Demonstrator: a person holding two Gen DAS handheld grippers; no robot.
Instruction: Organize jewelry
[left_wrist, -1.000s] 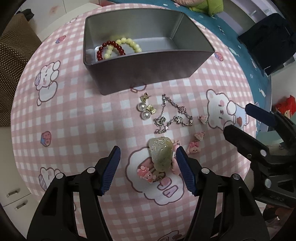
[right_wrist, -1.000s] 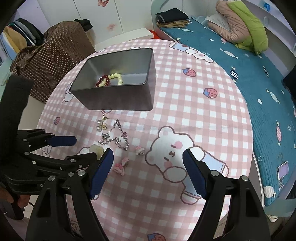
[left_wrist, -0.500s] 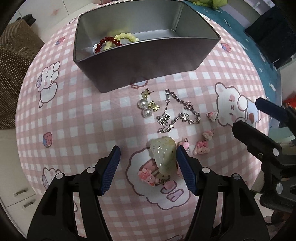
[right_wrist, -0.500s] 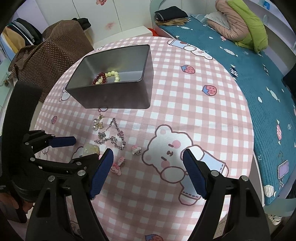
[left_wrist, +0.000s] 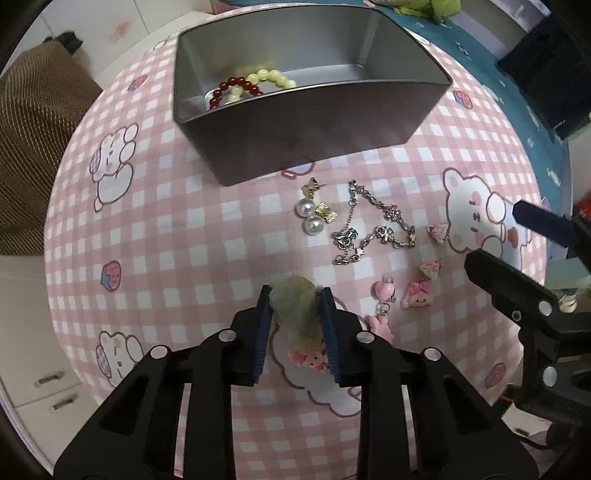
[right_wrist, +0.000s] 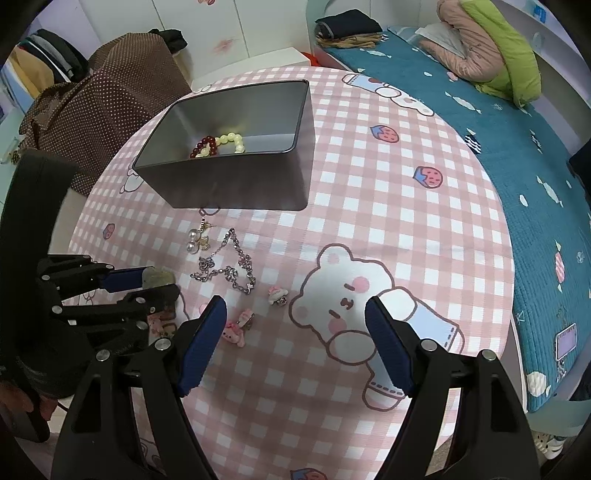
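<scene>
1. Counts first, as I read them across the pink checked tablecloth (left_wrist: 184, 229): two pearl earrings (left_wrist: 312, 216) with gold bows, one silver chain bracelet (left_wrist: 373, 232), one pale green jade pendant (left_wrist: 295, 306), and a scatter of small pink charms (left_wrist: 417, 295). I can make out about five of these charms; I cannot tell the exact number, since some sit under my tool.
2. My left gripper (left_wrist: 295, 299) is closed down on the jade pendant; both blue pads press its sides, and the stone looks blurred. From the right wrist view the pendant (right_wrist: 157, 277) sits between those fingers at the left edge of the cloth, above a pink charm.
3. One grey metal tin (left_wrist: 314, 122) stands at the far side of the cloth, well apart from the pendant. It holds two bead bracelets lying together by its left end: one dark red bracelet (left_wrist: 232, 88) and one pale yellow bracelet (left_wrist: 266, 79), overlapping each other.
4. Pearl earrings lie just in front of the tin's near wall, with the silver chain just to their right, close but apart.
5. Pink charms lie right of the chain and near the printed bear.
6. My right gripper (right_wrist: 295, 332) is spread wide and holds nothing; it hovers over the bear print, with two pink charms (right_wrist: 238, 328) just beside its left fingertip.
</scene>
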